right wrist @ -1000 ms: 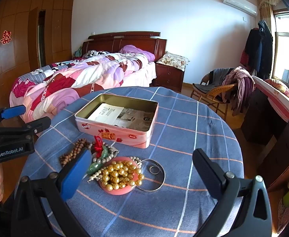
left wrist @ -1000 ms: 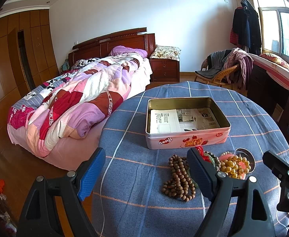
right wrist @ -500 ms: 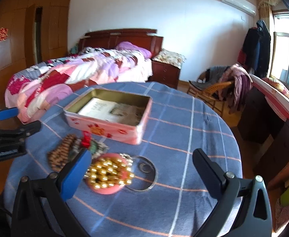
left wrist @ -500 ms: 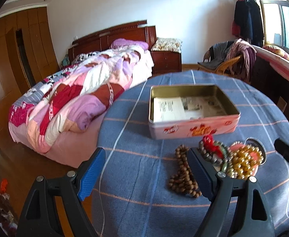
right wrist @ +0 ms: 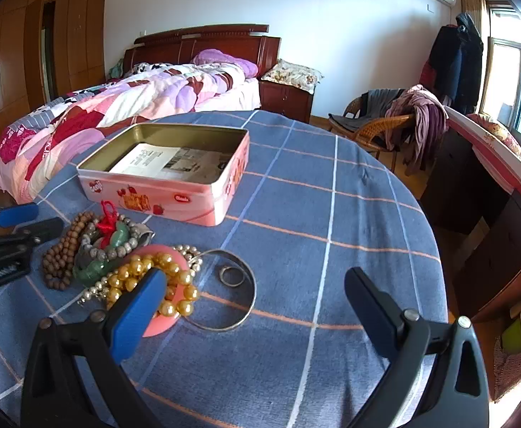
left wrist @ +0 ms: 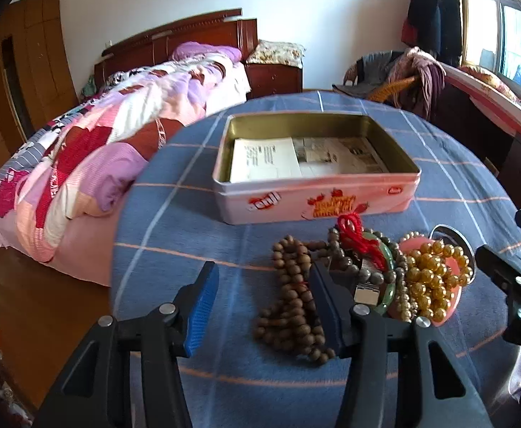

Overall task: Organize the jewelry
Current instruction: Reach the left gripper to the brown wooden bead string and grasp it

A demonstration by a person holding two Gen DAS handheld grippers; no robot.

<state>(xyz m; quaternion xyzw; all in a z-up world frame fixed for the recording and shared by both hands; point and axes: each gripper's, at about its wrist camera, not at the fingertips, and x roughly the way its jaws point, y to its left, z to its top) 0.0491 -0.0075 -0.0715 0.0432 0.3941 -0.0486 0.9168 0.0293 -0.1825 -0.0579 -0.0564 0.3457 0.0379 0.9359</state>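
Note:
A pink open tin (left wrist: 317, 199) (right wrist: 175, 196) lined with newspaper stands on the blue checked tablecloth. In front of it lies a jewelry pile: brown wooden beads (left wrist: 292, 292) (right wrist: 64, 249), a green jade bangle with red knot (left wrist: 367, 249) (right wrist: 107, 246), gold beads on a pink dish (left wrist: 428, 278) (right wrist: 153, 274), a thin silver bangle (right wrist: 239, 296) around a small ring (right wrist: 231, 276). My left gripper (left wrist: 266, 306) is open and empty, low over the wooden beads. My right gripper (right wrist: 257, 306) is open and empty, just above the silver bangle.
The round table's edge (right wrist: 435, 249) drops off to the right and left. A bed (left wrist: 118, 135) stands to the left, a wicker chair with clothes (right wrist: 396, 125) and a dark desk (right wrist: 492, 192) to the right.
Both grippers have come lower and closer to the jewelry pile. The left gripper's jaws have narrowed somewhat and now straddle the wooden beads.

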